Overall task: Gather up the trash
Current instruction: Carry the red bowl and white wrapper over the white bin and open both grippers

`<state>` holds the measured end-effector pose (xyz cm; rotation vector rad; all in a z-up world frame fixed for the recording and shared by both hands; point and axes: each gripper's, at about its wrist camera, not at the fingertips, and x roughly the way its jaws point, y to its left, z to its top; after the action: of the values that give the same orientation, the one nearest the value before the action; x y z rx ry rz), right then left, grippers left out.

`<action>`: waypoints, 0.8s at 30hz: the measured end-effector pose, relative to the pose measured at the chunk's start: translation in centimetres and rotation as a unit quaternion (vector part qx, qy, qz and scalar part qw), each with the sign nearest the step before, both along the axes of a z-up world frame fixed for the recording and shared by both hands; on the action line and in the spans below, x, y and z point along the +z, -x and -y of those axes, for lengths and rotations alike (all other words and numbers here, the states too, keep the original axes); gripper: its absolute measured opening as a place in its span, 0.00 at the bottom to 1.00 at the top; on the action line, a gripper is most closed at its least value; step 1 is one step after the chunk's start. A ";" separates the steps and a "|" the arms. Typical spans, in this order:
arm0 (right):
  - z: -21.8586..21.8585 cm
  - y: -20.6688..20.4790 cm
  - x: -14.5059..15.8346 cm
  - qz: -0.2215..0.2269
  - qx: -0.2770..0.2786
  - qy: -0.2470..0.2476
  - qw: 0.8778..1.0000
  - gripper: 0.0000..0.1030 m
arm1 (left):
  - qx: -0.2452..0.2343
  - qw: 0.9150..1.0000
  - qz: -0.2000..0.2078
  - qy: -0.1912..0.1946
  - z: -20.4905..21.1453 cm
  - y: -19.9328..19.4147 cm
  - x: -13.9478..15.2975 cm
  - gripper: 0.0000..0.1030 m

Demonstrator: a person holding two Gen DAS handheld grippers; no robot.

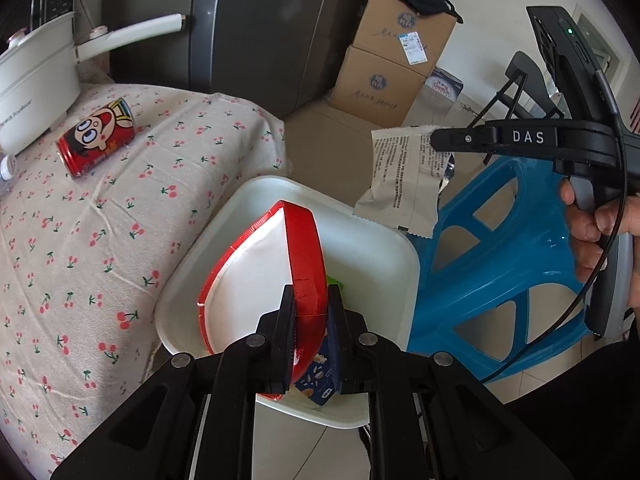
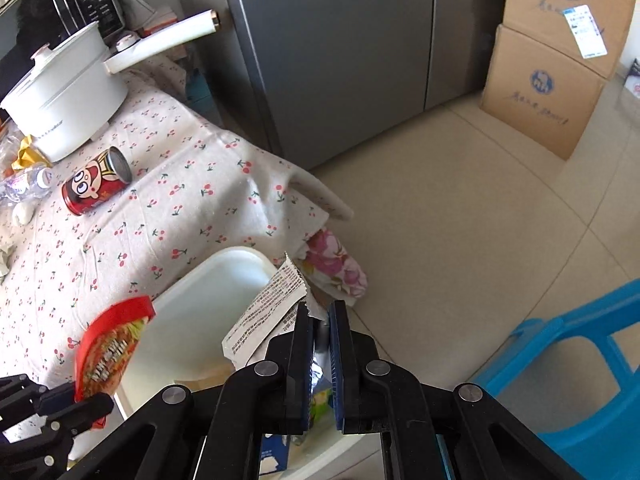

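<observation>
Trash bin [image 1: 384, 240] below L gripper [image 1: 311, 300] w/ noodle lid [image 1: 308, 264].

The white letters "DAS" are showing on the black finger of the right gripper [image 1: 442, 140] in the left wrist view. Grey lettering reading "Royalstar" is running along the side of the white electric pot [image 1: 36, 80], partly cut off at the edge. The white snack wrapper [image 1: 404, 184], the shipping label [image 1: 414, 49] on the cardboard boxes [image 1: 384, 76] and the red bowl lid [image 2: 110, 354] are carrying print too small or blurred to read.
</observation>
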<state>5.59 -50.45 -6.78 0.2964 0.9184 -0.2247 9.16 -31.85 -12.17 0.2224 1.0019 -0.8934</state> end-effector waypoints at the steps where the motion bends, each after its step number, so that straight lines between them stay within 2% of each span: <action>1: 0.1 0.1 0.0 0.000 -0.001 0.000 1.000 0.06 | -0.005 1.000 0.000 -0.003 0.2 0.1 -0.3 0.14; 5: 0.1 0.1 -0.2 -0.008 -0.003 -0.001 1.000 0.07 | -0.004 1.000 -0.015 -0.023 0.2 -0.4 -1.4 0.15; 6: 0.0 0.1 -0.2 -0.010 -0.002 0.000 1.000 0.07 | 0.002 0.999 -0.018 -0.034 0.1 -0.6 -1.7 0.20; 10: -0.6 -0.2 -0.1 -0.012 0.004 0.007 1.000 0.07 | 0.024 0.999 -0.021 -0.041 -1.1 -0.9 -1.6 0.60; 16: -1.8 -0.6 0.3 -0.010 0.016 0.014 1.000 0.07 | 0.057 0.998 -0.001 -0.039 -4.4 -1.2 0.6 0.72; 24: -4.3 -1.5 0.4 -0.018 0.039 0.033 0.999 0.07 | 0.110 0.992 0.017 -0.057 -11.0 -1.5 2.5 0.79</action>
<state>7.11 -46.12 -6.41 0.1959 0.9550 -0.1893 10.63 -20.90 -9.69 0.2186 1.0255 -0.6298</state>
